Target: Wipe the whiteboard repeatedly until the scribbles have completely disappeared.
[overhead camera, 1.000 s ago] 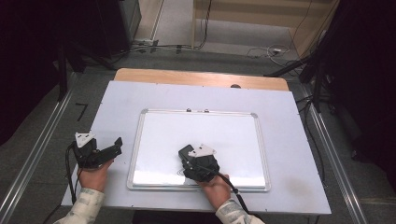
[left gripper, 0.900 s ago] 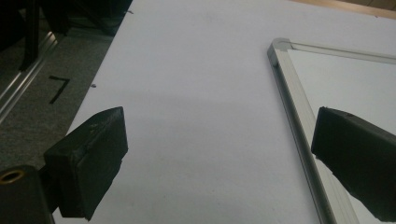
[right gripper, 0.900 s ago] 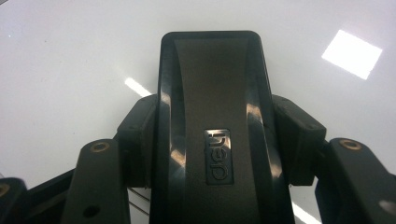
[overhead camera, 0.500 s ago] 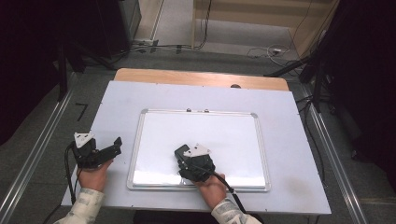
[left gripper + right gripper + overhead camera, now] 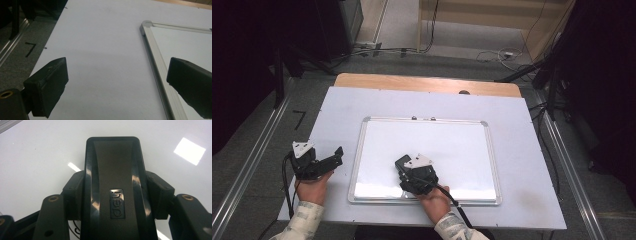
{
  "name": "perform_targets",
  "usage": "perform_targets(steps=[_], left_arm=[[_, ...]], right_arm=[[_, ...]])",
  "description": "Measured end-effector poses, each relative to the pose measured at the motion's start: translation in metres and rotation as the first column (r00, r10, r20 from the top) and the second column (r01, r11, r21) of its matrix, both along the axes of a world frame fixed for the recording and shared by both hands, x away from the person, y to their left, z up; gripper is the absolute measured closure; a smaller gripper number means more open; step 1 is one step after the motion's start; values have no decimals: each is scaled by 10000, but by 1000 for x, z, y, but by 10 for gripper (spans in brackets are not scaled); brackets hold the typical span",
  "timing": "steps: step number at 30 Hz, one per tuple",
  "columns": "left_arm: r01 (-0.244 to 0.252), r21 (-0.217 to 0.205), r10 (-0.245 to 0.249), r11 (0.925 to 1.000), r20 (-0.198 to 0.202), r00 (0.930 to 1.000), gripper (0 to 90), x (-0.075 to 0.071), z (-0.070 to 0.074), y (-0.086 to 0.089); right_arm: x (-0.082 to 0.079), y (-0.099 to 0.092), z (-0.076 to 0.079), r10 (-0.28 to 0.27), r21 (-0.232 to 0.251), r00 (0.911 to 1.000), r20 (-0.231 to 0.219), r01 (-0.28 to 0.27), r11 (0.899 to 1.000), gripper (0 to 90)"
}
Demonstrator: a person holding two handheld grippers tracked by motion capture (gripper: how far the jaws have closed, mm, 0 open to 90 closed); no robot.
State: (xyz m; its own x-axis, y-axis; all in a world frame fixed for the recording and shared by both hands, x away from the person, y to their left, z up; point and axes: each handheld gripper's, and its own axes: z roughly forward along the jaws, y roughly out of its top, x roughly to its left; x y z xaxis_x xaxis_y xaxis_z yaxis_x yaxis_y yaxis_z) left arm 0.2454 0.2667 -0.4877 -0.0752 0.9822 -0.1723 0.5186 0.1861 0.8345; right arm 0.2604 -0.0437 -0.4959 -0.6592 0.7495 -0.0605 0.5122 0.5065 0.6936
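Holding the eraser [image 5: 112,187] flat on the whiteboard [image 5: 452,145] in my right claw [image 5: 408,169], left claw [image 5: 328,159] wide over the counter [image 5: 337,107], I risk it twisting loose under uneven pressure

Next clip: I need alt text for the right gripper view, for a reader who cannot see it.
A glossy black rectangular plastic eraser with a small embossed logo stands clamped between the two black jaws of the right tongs, one jaw pressing on each long side. Behind it lies the shiny white whiteboard surface, which carries bright reflections of lights.
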Motion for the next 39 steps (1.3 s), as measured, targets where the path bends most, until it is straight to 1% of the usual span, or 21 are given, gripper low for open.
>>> perform_targets(steps=[14,22,28,31,37,39], left_arm=[[62,-20,-62,10000,30,10000,41,2,1,-2],[98,-38,-98,9999,44,9999,41,2,1,-2],[90,-49,-90,9999,53,9999,41,2,1,-1],[93,-32,-93,10000,67,9999,41,2,1,0],[15,-63,-15,10000,73,10000,41,1,0,1],[-12,-86,13,10000,70,10000,41,0,1,2]], right_arm=[[-1,12,0,133,-30,9999,19,-133,9999,387],[-2,25,0,312,-43,9995,22,-312,9995,387],[-1,32,0,409,-40,9991,50,-409,9992,387],[-1,33,-1,459,-65,9989,110,-459,9989,387],[-1,31,-1,589,-30,9982,81,-589,9983,387],[-1,27,-1,627,-37,9980,75,-626,9980,387]])
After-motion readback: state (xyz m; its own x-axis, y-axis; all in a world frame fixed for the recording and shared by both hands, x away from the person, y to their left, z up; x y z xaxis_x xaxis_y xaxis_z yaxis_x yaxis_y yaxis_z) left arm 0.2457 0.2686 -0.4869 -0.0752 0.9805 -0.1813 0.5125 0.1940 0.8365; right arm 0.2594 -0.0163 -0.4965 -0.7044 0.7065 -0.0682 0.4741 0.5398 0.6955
